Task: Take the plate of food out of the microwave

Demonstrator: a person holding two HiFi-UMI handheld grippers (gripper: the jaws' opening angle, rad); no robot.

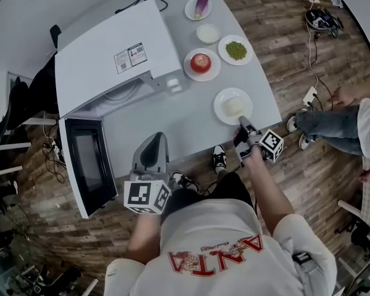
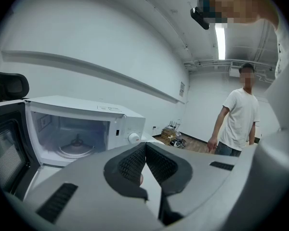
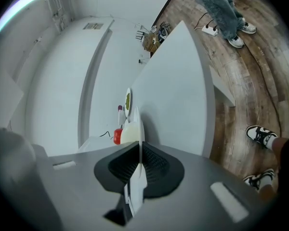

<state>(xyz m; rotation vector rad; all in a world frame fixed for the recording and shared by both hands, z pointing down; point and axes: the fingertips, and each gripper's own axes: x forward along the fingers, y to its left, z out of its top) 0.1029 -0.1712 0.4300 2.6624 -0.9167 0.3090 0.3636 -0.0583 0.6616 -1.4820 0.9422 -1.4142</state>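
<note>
The white plate (image 1: 225,99) with a pale lump of food (image 1: 235,106) is at the table's near right corner, outside the microwave. My right gripper (image 1: 241,127) is shut on its near rim. In the right gripper view the plate (image 3: 136,129) shows edge-on between the pads of that gripper (image 3: 138,150). Whether it rests on the table I cannot tell. The white microwave (image 1: 114,63) stands at the left with its door (image 1: 86,165) swung open; its turntable (image 2: 76,148) is bare. My left gripper (image 1: 154,142) hovers by the table's front edge, shut on nothing (image 2: 144,150).
Behind the held plate on the white table (image 1: 166,122) are a plate with a red apple (image 1: 201,63), a plate of green peas (image 1: 236,50), a small bowl (image 1: 208,33) and a plate with an eggplant (image 1: 200,6). A person (image 2: 241,117) stands to the right, legs (image 1: 333,128) near the table corner.
</note>
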